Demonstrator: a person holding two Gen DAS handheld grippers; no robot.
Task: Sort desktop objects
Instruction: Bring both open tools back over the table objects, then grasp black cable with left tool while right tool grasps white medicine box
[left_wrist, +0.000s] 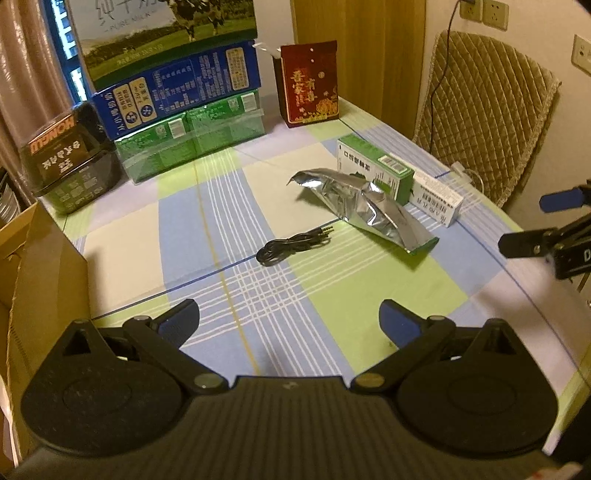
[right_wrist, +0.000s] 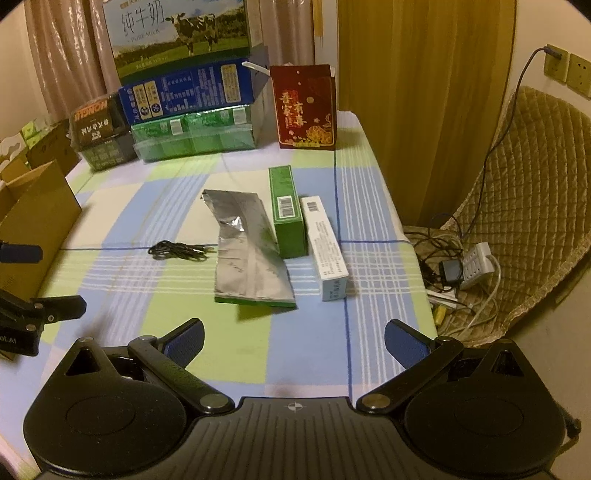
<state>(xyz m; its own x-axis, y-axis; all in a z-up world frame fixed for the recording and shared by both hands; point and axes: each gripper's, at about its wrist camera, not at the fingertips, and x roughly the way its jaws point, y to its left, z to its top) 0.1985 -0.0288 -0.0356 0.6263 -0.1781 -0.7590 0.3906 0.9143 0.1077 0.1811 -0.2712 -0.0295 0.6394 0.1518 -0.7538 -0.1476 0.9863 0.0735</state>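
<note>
The milk carton (right_wrist: 181, 33) is cut off at the frame's top; small print on the white box (right_wrist: 327, 247) is too small to read

Boxes, a pouch and a cable lay on the checked cloth covering the counter (right_wrist: 303, 354).

A silver foil pouch (right_wrist: 247, 251) lay just beside a green box (right_wrist: 286, 212), a white box (right_wrist: 327, 247) alongside; a coiled black cable (right_wrist: 177, 251) sat apart. At the far edge were a red carton (right_wrist: 304, 107), stacked milk cartons (right_wrist: 192, 110) and a dark package (right_wrist: 98, 129).
</note>
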